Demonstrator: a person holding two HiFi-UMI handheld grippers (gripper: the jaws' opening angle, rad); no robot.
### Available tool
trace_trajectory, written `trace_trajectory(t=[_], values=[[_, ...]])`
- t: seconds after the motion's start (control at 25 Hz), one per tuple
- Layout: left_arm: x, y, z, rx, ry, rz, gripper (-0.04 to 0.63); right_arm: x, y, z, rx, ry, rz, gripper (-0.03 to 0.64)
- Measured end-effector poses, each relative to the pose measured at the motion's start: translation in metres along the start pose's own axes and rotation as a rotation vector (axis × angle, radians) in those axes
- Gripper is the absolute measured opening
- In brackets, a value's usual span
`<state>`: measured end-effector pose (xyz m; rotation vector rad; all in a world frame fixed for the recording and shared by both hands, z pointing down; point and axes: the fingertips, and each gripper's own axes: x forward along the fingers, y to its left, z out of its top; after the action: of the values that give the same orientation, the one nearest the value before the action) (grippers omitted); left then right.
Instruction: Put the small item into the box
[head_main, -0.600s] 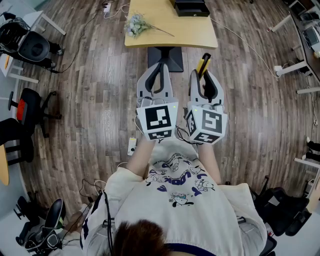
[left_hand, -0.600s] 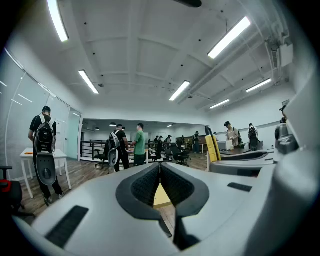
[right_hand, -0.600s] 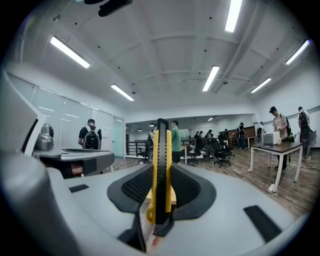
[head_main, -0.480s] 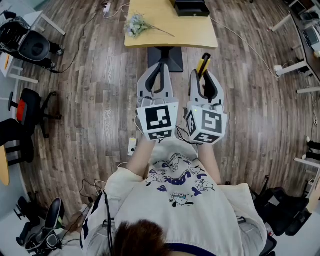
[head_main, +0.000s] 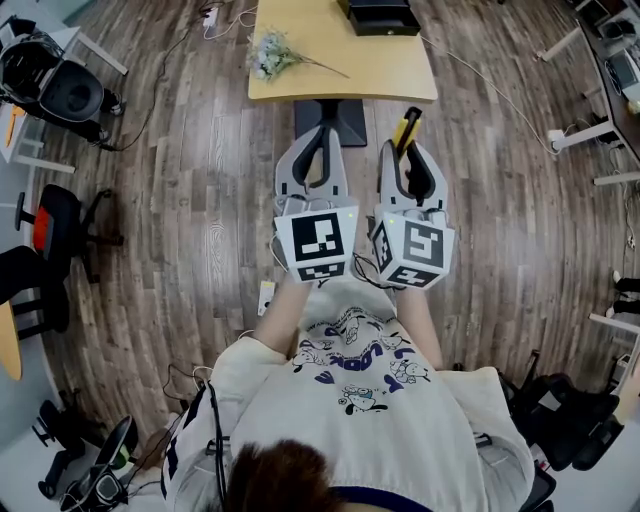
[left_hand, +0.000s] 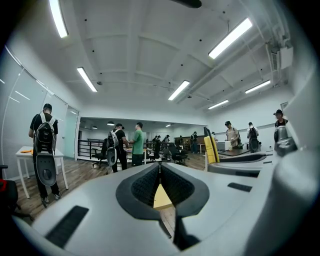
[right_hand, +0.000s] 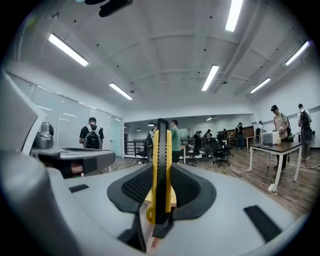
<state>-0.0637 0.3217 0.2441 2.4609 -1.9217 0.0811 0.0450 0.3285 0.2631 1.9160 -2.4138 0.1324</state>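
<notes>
A yellow and black utility knife (head_main: 406, 127) stands upright between the jaws of my right gripper (head_main: 404, 146), which is shut on it. In the right gripper view the knife (right_hand: 161, 160) fills the gap between the pads and sticks up past the tips. My left gripper (head_main: 322, 131) is beside it, shut with its tips touching and nothing held; its own view shows the gripper (left_hand: 159, 165) with only the tabletop through the slot. Both are held level over the wooden floor, short of the light wooden table (head_main: 300, 75). A black box (head_main: 380, 15) sits at the table's far edge.
A bunch of pale flowers (head_main: 273, 54) lies on the table's left part. The table's dark pedestal base (head_main: 335, 114) is just ahead of the grippers. Office chairs (head_main: 50, 215) stand at the left, white desk legs (head_main: 600, 135) at the right. Cables trail on the floor. People stand far off.
The table and floor have shifted slightly in the head view. Both grippers keep the same pose, and the knife stays gripped in the right one.
</notes>
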Motion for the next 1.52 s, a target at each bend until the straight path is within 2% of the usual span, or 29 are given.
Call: trace_trajectory(t=[0.92,1.52], values=[[0.049,0.022,-0.018,-0.004,0.040,-0.038,0.021,0.049,-0.004,-0.014,0.043,0.030,-0.039,0.130],[0.172,0.014,-0.014,0.004,0.051,0.005,0.021,0.158,-0.070,-0.004,0.054,0.038,0.002,0.130]])
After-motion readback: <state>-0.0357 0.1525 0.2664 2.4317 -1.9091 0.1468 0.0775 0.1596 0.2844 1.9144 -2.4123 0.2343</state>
